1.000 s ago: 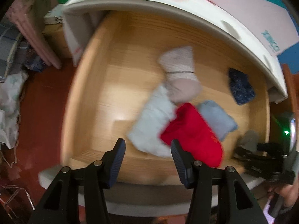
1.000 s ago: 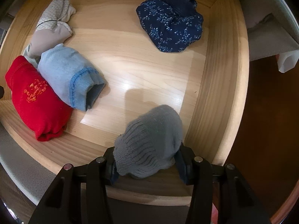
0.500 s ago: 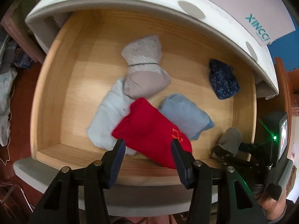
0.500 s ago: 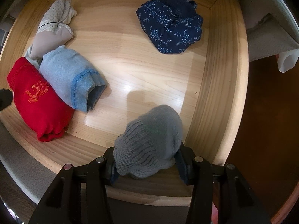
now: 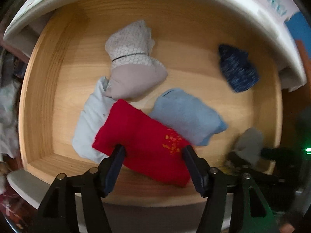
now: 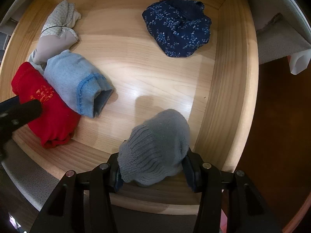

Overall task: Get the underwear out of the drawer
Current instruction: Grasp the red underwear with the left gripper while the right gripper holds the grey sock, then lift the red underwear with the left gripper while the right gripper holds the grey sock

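The right tool [image 6: 152, 171] grips a grey roll [image 6: 155, 147] at the drawer's [image 6: 231, 89] front right corner. The left tool [image 5: 153, 155] is opening, jaws either side of the red roll [image 5: 143, 139] at the front edge.

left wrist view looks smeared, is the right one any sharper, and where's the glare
Left wrist view: motion-blurred, the red bundle and navy bundle smeared. Right wrist view: sharp, knit ribs clear on the grey bundle; glare patch on the drawer floor; fisheye bends its walls.
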The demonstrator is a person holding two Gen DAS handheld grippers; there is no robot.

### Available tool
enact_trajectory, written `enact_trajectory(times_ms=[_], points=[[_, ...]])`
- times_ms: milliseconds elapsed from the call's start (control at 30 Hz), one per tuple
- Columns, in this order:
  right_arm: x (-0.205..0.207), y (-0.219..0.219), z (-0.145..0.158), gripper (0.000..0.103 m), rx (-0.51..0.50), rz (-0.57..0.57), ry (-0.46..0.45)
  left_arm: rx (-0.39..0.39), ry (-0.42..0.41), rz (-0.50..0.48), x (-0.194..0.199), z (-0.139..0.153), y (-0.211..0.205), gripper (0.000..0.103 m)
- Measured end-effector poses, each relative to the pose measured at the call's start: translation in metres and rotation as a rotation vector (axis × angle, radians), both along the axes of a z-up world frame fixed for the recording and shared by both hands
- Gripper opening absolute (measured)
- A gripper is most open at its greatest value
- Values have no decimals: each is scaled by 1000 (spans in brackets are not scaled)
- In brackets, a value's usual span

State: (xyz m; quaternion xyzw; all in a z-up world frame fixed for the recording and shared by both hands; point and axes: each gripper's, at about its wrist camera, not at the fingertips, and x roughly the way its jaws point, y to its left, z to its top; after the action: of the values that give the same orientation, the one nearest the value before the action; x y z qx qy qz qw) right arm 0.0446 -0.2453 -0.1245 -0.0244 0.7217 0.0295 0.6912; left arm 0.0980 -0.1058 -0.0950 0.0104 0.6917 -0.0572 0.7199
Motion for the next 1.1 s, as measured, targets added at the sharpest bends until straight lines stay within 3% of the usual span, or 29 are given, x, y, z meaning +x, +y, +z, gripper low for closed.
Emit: enact_trajectory(times_ms=[267, 500, 733, 967, 1100], points=[[0, -2, 2, 47, 5, -1, -2, 111, -57, -90, 4, -6, 4, 66], [-1, -3, 3, 48, 7, -2, -2, 140, -55, -104, 14, -6, 27, 66], [0, -2, 3, 48, 9, -2, -2, 35, -3, -14, 25, 8, 47, 66], [0, -3, 3, 48, 18, -6, -6, -119, 83, 151, 25, 20, 65, 66], [-1, -2, 4, 48, 19, -7, -6, -144, 102, 227, 23, 17, 75, 66]])
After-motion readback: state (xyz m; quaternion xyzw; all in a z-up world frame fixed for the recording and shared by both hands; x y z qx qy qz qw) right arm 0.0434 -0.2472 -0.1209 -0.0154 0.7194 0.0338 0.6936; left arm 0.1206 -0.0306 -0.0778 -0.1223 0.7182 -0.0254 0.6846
